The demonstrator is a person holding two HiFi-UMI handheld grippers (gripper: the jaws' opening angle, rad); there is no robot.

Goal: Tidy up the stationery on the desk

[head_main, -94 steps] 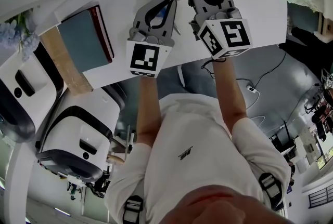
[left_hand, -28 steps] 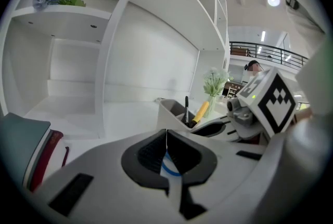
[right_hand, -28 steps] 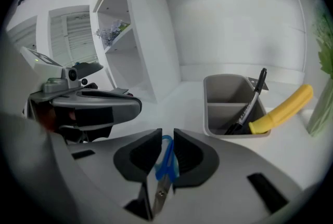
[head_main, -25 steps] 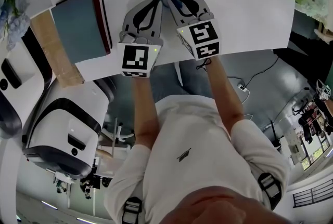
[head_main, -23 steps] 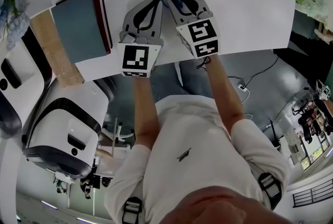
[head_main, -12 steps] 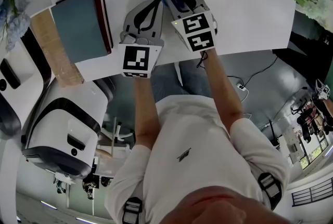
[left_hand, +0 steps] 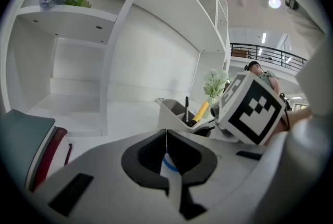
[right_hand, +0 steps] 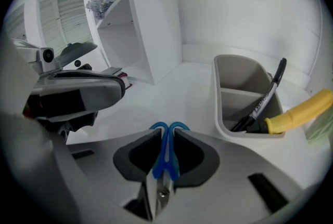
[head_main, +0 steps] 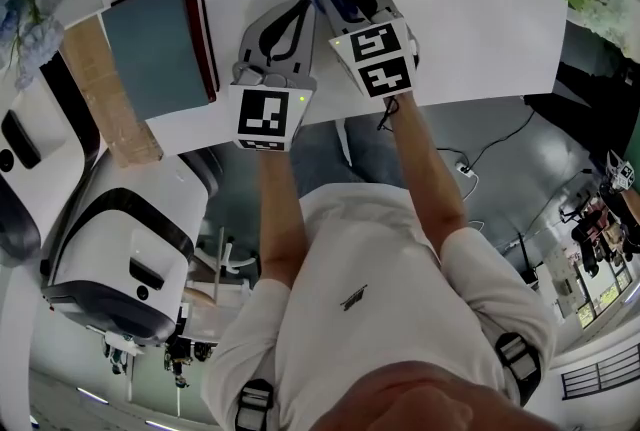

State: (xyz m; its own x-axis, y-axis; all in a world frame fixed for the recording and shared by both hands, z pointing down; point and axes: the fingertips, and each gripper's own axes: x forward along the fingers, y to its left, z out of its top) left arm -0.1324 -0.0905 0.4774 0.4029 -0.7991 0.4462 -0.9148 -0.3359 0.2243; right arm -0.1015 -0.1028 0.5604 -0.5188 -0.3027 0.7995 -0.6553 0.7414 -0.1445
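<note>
So the scissors (right_hand: 165, 158) are pinched in the right gripper (right_hand: 165, 135), whose jaws have just been closing on them. They've got glossy blue plastic handles, with two rounded loops poking out past the black pads, and steel blades with a small pivot screw pointing back at the camera. They sit over the smooth white desk (head_main: 480, 29), near a grey, boxy holder (right_hand: 229, 93) with a black pen (right_hand: 265, 98). The left gripper (left_hand: 166, 137) is pressed together, empty.

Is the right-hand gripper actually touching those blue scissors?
Touching. In the right gripper view, the right gripper has just closed further, its jaws pressing the blue scissors.
</note>
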